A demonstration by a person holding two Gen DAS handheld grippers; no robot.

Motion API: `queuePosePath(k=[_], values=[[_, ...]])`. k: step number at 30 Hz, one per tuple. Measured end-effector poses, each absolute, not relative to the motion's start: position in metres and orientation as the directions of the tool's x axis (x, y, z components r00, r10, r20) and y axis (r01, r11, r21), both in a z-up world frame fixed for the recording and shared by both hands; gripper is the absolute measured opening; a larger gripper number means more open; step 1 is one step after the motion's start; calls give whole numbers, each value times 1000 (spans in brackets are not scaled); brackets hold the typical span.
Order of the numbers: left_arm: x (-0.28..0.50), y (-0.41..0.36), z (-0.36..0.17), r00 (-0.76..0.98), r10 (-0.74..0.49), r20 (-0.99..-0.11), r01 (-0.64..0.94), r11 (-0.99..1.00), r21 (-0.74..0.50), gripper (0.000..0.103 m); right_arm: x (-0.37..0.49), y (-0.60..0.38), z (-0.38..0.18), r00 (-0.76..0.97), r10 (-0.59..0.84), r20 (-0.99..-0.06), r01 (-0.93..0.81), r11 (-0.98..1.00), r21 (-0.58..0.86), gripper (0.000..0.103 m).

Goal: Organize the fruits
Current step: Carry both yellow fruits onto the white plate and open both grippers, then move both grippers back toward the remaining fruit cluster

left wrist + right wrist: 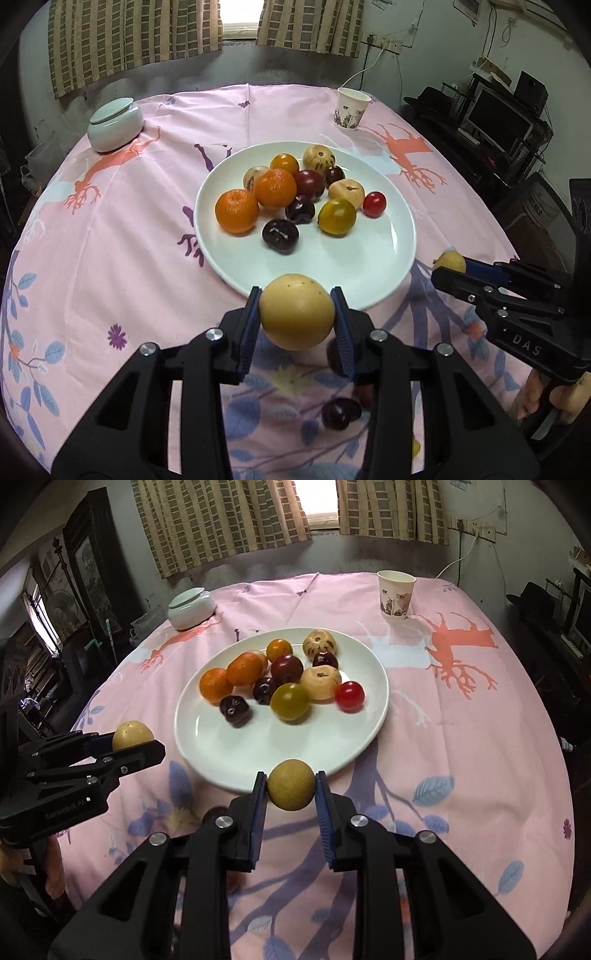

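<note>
My left gripper (296,314) is shut on a large pale yellow fruit (296,312), held above the cloth just short of the white plate's (332,266) near rim. My right gripper (291,786) is shut on a smaller yellow-brown fruit (291,784), also at the plate's (207,734) near edge. Each gripper shows in the other's view with its fruit: the right gripper (448,267) at the right, the left gripper (135,744) at the left. On the plate lie two oranges (255,199), several dark plums (280,236), pale fruits and a red tomato (374,204).
A dark plum (340,413) lies on the pink patterned cloth below my left gripper. A lidded pale green jar (115,123) stands far left and a paper cup (351,108) far right. The table's edges drop away to furniture on both sides.
</note>
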State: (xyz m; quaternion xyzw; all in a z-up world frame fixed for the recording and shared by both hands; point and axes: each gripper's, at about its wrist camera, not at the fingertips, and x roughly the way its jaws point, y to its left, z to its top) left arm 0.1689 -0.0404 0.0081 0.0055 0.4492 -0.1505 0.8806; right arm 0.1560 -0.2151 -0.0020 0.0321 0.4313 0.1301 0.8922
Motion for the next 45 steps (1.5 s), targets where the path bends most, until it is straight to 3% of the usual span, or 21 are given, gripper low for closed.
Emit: queuePosePath(k=[6, 17, 19, 21, 23, 24, 25, 26, 28, 32, 35, 38, 45], values=[[221, -38, -7, 521, -235, -820, 217, 966, -139, 38, 225, -219, -20, 544, 224, -809, -151, 974, 168, 26], [251, -35, -27, 478, -201, -855, 185, 975, -125, 39, 261, -211, -35, 497, 201, -844, -165, 977, 135, 26], [252, -34, -24, 490, -199, -849, 178, 976, -127, 43, 264, -210, -37, 491, 185, -851, -163, 979, 119, 26], [248, -32, -15, 514, -204, -833, 175, 976, -131, 58, 262, -210, -34, 499, 164, -851, -152, 983, 101, 27], [238, -27, -3, 548, -214, -809, 175, 975, -140, 70, 254, -212, -26, 527, 143, -838, -149, 986, 75, 40], [232, -23, 5, 569, -216, -793, 172, 975, -142, 77, 249, -212, -19, 552, 128, -824, -147, 988, 54, 72], [226, -21, 11, 585, -216, -782, 166, 975, -145, 79, 244, -212, -13, 581, 114, -806, -149, 988, 33, 88], [218, -18, 17, 598, -219, -771, 160, 975, -152, 82, 237, -211, -5, 624, 85, -777, -147, 989, -10, 91], [199, -11, 27, 620, -234, -749, 160, 972, -171, 88, 223, -208, 8, 674, 36, -738, -137, 988, -77, 95], [148, 3, 34, 683, -178, -708, 131, 984, -121, 99, 176, -212, 23, 713, 70, -698, -143, 989, -47, 99], [105, 16, 24, 716, -108, -690, 75, 994, -78, 100, 118, -212, 25, 728, 166, -665, -182, 982, 46, 99], [70, 34, 3, 711, -95, -697, 25, 994, -110, 100, 60, -206, 18, 717, 233, -657, -201, 972, 125, 100], [37, 48, -32, 643, -104, -759, 24, 993, -116, 100, -9, -180, -26, 623, 278, -732, -246, 957, 154, 99]])
